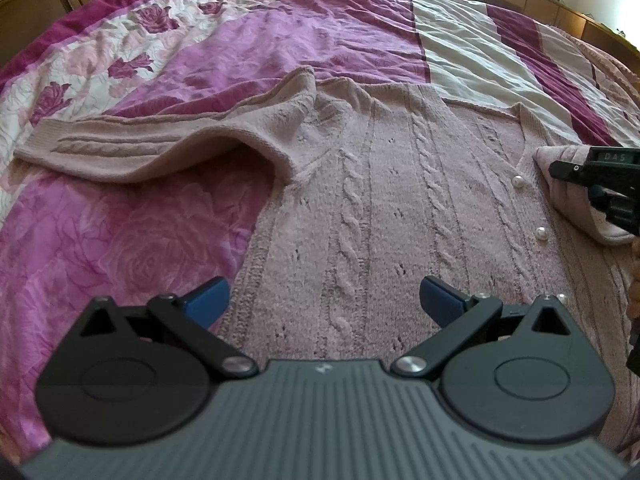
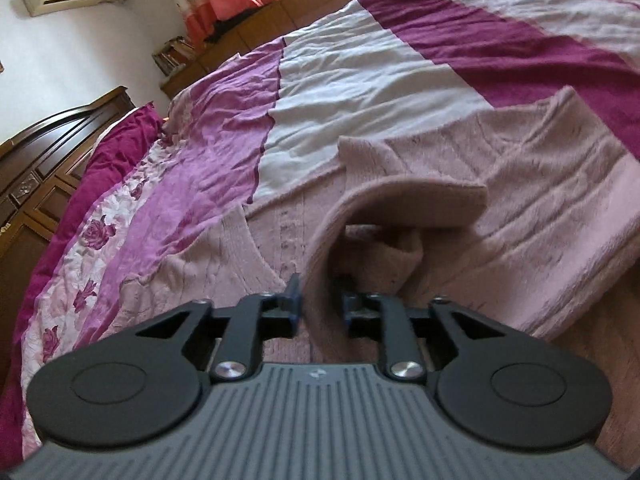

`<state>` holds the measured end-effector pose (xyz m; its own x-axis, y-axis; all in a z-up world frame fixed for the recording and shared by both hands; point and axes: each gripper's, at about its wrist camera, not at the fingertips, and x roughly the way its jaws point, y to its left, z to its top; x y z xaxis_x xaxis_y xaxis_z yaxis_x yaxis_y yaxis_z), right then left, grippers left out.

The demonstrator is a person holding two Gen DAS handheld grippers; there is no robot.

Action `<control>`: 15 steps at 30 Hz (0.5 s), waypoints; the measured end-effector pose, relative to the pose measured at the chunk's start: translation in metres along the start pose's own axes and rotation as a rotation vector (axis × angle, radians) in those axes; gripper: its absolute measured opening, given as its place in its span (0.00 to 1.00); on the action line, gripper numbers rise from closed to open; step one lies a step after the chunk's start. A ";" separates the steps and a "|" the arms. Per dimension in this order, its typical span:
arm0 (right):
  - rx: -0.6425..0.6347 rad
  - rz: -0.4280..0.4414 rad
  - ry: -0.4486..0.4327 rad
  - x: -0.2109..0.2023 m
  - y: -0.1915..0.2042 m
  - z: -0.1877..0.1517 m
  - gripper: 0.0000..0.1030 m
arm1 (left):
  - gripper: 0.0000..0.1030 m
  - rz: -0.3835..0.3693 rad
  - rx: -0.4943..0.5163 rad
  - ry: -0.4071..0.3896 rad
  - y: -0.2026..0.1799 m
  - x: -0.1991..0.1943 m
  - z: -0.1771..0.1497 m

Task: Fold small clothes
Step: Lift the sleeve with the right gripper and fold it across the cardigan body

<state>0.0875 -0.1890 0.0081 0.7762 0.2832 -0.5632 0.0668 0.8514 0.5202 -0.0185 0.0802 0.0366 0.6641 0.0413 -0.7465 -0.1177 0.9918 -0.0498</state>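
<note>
Bed (image 1: 340,40) covered by a pink and magenta striped quilt, bounded by dark wooden cabinets (image 2: 36,184), with a pink cable-knit cardigan (image 1: 380,208) spread on it.

The cardigan is laid flat near the bed's middle, one sleeve (image 1: 112,148) stretched out sideways, with wide bare quilt left beyond its collar and past that sleeve's cuff. The left gripper (image 1: 324,300) is held above the cardigan's lower body, jaws spread wide with nothing between them. The other sleeve (image 2: 540,216) is folded inward over the front, its cuff arched up as an open loop. The right gripper (image 2: 320,300) is seen at that cuff, jaws parted narrowly around the cuff's edge; the pads appear not to press it, though blur leaves this uncertain.
</note>
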 end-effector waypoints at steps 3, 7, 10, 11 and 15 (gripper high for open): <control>0.001 0.022 -0.002 -0.005 0.001 0.000 0.53 | 1.00 -0.001 0.001 0.000 0.000 0.000 0.000; -0.006 0.034 0.008 -0.016 0.004 0.001 0.64 | 1.00 -0.005 0.001 -0.002 -0.001 -0.001 -0.001; 0.002 0.036 0.029 -0.028 0.003 0.001 0.66 | 1.00 -0.012 0.006 -0.006 -0.002 -0.002 0.000; 0.003 0.036 0.038 -0.032 0.001 0.001 0.67 | 1.00 -0.014 0.008 -0.008 -0.003 -0.003 0.000; -0.011 0.031 0.076 -0.048 -0.003 -0.001 0.68 | 1.00 -0.022 0.014 -0.011 -0.006 -0.005 0.002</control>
<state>0.0489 -0.2049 0.0326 0.7280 0.3417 -0.5944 0.0364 0.8464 0.5312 -0.0196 0.0748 0.0422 0.6745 0.0209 -0.7379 -0.0928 0.9941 -0.0567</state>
